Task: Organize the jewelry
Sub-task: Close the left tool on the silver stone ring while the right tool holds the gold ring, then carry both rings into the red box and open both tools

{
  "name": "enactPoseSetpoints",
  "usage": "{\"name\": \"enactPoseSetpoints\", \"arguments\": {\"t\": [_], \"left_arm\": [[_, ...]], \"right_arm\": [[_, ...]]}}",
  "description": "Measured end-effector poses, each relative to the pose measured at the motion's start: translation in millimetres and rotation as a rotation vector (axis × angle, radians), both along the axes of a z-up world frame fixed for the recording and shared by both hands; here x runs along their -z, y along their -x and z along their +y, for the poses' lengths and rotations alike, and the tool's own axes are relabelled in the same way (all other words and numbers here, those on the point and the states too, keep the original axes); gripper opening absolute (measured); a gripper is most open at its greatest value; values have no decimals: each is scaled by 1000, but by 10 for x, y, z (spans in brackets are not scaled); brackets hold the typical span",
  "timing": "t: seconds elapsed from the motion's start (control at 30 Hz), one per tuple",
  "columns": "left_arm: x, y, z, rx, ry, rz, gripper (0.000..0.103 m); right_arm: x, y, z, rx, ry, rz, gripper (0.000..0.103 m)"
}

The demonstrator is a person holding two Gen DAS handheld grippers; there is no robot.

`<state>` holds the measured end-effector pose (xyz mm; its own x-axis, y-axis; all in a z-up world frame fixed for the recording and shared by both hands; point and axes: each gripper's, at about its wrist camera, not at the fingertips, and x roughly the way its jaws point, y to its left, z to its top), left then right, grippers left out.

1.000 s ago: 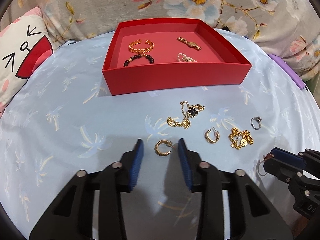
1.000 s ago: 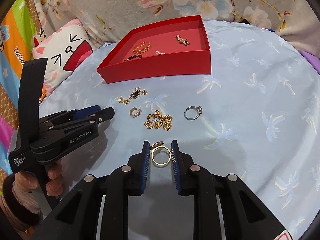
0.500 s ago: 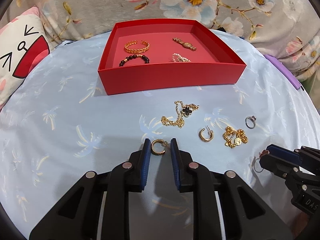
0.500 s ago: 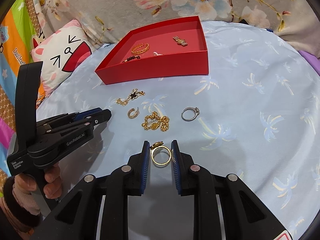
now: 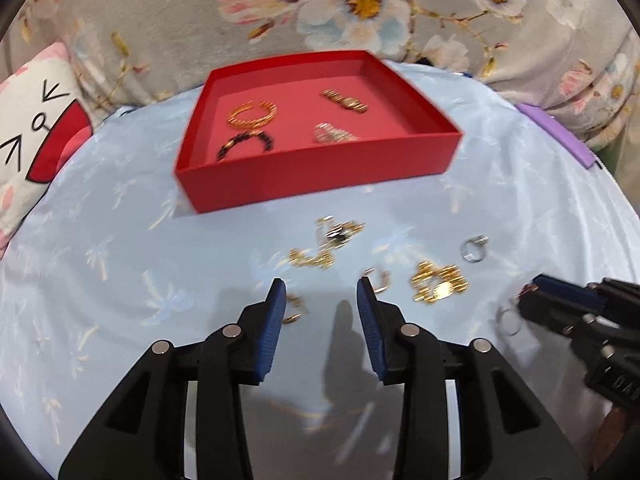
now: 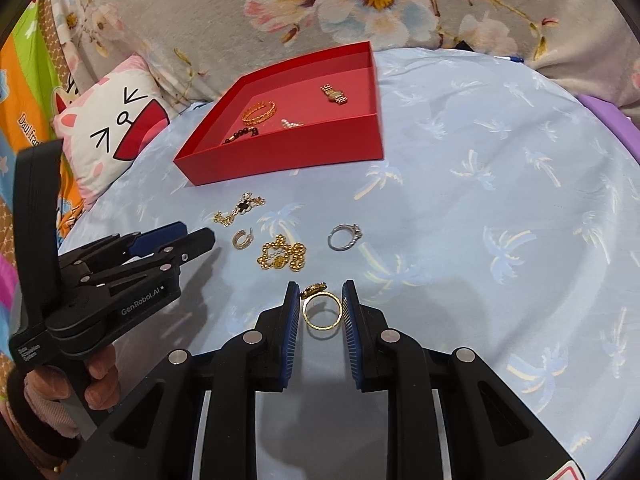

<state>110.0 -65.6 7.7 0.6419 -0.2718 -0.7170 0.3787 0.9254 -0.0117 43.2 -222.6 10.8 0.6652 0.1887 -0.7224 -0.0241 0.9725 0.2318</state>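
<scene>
A red tray at the back of the blue cloth holds several pieces: gold bangle, black bead bracelet, watch, pearl piece. My left gripper is open and empty; a gold hoop earring lies on the cloth just beside its left finger. My right gripper is shut on a gold ring and shows at the right in the left wrist view. Loose on the cloth are a clover necklace, a second hoop earring, a gold chain bracelet and a silver ring.
A cat-face cushion lies at the left beyond the cloth. A floral fabric rises behind the tray. A purple object sits at the right edge. The left gripper's body shows at the left in the right wrist view.
My left gripper, shut around the hoop earring half a second ago, has opened; the earring now lies beside its left finger. The left view is blurred by motion. My right gripper has kept the gold ring.
</scene>
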Motion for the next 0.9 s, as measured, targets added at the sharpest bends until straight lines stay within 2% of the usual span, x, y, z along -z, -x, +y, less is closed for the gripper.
{"name": "enactPoseSetpoints", "arguments": {"t": [0.13,0.3,0.5,0.6,0.7,0.9], "left_arm": [[-88,14,-339,98,24,9,36],[-19,35,-801,190,-18,10,36],[147,-45,-1072,208,-40,68,36],[170,-41,-1093,197,-46,50,35],[184,-47,-1080,182,-41,43,19],[176,-40,-1061,191,-32,46,19]], "right_arm": [[-79,150,-119,41,2,-8,20],[-96,288,-303,102,16,-7,21],[-70,316,-444,112,-2,-5,21],[-50,299,-494,109,-17,-4,21],[-19,284,-529,108,-34,4,21],[-8,276,-542,104,-46,6,21]]}}
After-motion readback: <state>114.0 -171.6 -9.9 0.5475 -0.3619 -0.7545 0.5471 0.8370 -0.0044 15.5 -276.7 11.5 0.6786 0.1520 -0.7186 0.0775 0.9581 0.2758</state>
